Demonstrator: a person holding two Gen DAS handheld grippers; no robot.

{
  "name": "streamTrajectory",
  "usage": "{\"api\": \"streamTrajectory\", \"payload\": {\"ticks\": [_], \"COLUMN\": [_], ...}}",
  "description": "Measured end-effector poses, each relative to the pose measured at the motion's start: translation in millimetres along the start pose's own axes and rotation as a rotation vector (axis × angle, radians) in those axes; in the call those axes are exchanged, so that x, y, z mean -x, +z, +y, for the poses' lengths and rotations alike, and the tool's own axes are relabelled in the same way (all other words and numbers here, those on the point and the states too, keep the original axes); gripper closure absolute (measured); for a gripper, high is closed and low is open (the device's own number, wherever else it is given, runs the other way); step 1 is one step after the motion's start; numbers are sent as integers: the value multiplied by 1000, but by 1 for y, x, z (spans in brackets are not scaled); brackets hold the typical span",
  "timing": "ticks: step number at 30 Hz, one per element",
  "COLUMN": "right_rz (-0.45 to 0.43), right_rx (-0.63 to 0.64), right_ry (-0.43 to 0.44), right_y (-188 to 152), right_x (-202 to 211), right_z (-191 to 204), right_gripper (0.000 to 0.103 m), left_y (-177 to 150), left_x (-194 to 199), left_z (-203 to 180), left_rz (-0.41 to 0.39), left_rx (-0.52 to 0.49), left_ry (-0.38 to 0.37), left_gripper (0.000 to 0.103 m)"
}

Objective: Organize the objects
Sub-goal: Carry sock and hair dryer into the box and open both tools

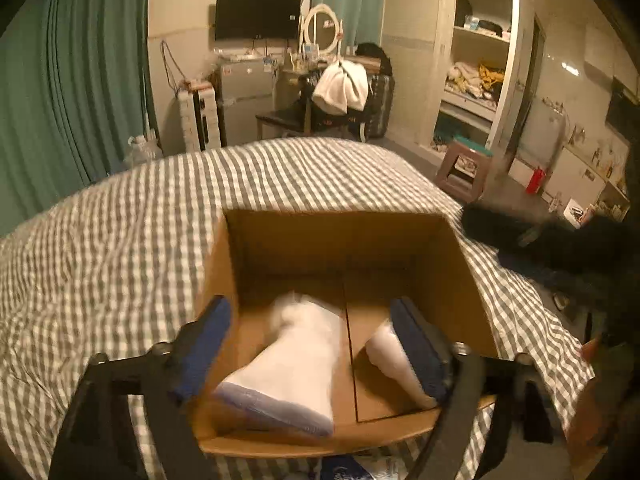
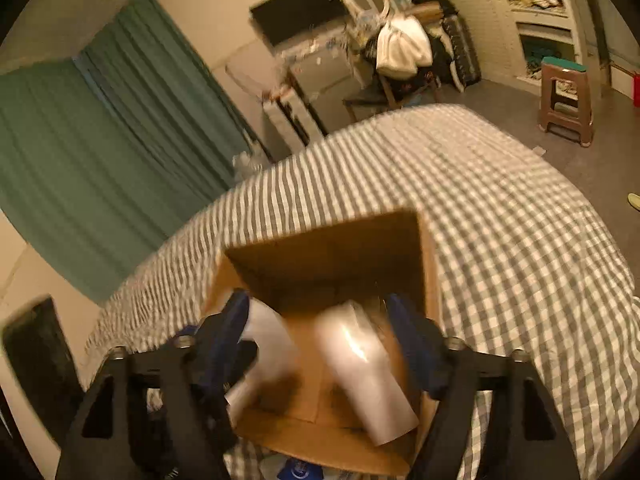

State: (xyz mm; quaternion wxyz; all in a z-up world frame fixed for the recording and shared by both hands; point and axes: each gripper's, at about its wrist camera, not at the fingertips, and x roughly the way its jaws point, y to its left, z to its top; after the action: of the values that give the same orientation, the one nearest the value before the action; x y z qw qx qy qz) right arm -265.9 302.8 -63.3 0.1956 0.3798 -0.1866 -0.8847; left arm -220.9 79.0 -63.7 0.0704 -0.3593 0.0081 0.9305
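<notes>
An open cardboard box [image 1: 340, 240] stands on a grey-and-white checked bed cover [image 1: 120, 240]. My left gripper [image 1: 316, 320] hangs over the box's near side, jaws wide apart. A blurred white pack with a bluish end [image 1: 288, 364] lies loose between them on the box floor. A second white item [image 1: 390, 356] lies right beside the right-hand pad. In the right wrist view my right gripper [image 2: 320, 316] is open over the same box [image 2: 320, 264]. A glossy white roll [image 2: 364, 364] lies between its fingers, free of the left pad. Another white item [image 2: 262, 344] sits by that pad.
The bed cover [image 2: 500, 200] spreads around the box. A plastic stool [image 1: 464, 168] stands on the floor at the right, a chair draped with a white garment [image 1: 340, 88] beyond the bed. A dark blurred shape [image 1: 560, 248] lies at the bed's right edge. Blue-printed packaging [image 1: 348, 470] peeks out under the box.
</notes>
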Motion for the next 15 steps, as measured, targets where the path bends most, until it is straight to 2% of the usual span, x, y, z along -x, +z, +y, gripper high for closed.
{"api": "streamTrajectory", "payload": {"ticks": [3, 7, 11, 13, 15], "right_rz": [-78, -141, -155, -167, -163], "right_rx": [7, 108, 235, 273, 284], "right_ry": [21, -59, -138, -147, -150], "right_y": [11, 9, -16, -34, -50], "right_x": [35, 74, 104, 120, 129], "right_z": [5, 23, 42, 50, 55], "right_gripper": [26, 21, 21, 21, 21], "left_y": [5, 9, -2, -12, -27], "left_x": [15, 42, 77, 93, 107], "left_z": [9, 25, 50, 62, 73], "left_rz": [-17, -24, -28, -35, -13], "left_rx": [-3, 10, 6, -7, -36], "left_ry": [26, 40, 117, 139, 202], "left_gripper": [11, 10, 10, 10, 10]}}
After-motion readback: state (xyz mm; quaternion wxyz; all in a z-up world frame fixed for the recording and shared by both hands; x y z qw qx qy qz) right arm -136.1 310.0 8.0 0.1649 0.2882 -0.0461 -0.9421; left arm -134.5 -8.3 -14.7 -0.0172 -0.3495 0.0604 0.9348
